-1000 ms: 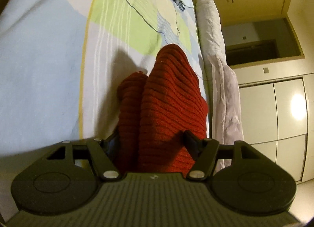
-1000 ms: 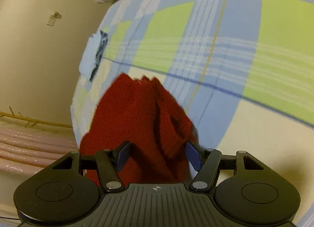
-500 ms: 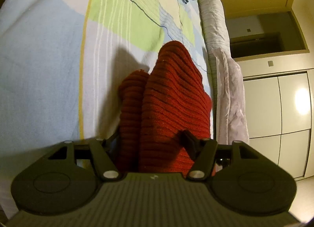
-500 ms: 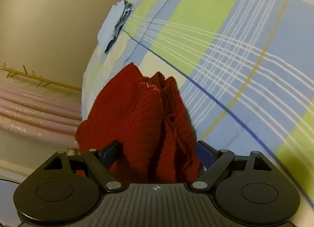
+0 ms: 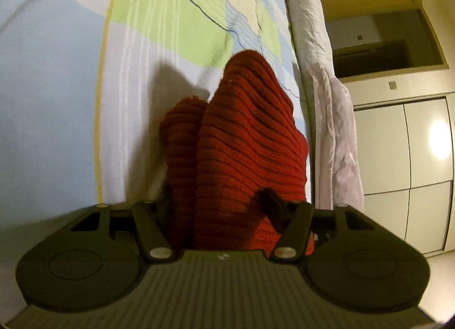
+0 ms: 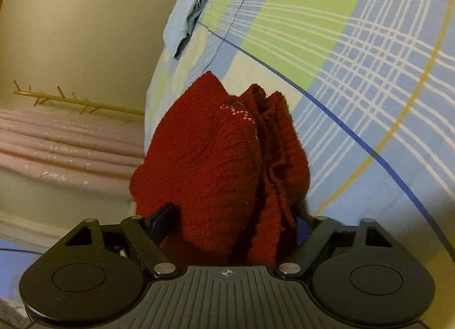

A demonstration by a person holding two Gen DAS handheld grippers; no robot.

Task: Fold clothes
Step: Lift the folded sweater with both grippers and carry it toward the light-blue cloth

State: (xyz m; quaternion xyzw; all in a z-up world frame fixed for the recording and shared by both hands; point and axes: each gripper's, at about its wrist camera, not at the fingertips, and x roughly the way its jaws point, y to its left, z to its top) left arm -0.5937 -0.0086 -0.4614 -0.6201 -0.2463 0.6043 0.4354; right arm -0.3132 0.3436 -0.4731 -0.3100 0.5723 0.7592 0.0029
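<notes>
Both grippers have the bunched red ribbed-knit sweater [image 5: 244, 141] between their closing jaws. The left gripper [image 5: 219, 206] pinches thick folds at lower centre; the right gripper [image 6: 233, 221] squeezes the gathered edge. A good fold likely needs both grips firm on matching corners before lifting, so the layers hang flat. The sweater lies on a bed with a blue, green and white plaid sheet [image 6: 355, 53]. White cupboard doors [image 5: 412, 169] stand at right.

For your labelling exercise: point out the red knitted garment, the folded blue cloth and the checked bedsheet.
red knitted garment [image 6: 216, 164]: right wrist view, bunched front.
folded blue cloth [image 6: 184, 24]: right wrist view, pale top layer.
checked bedsheet [image 6: 369, 59]: right wrist view, bare striped area.
</notes>
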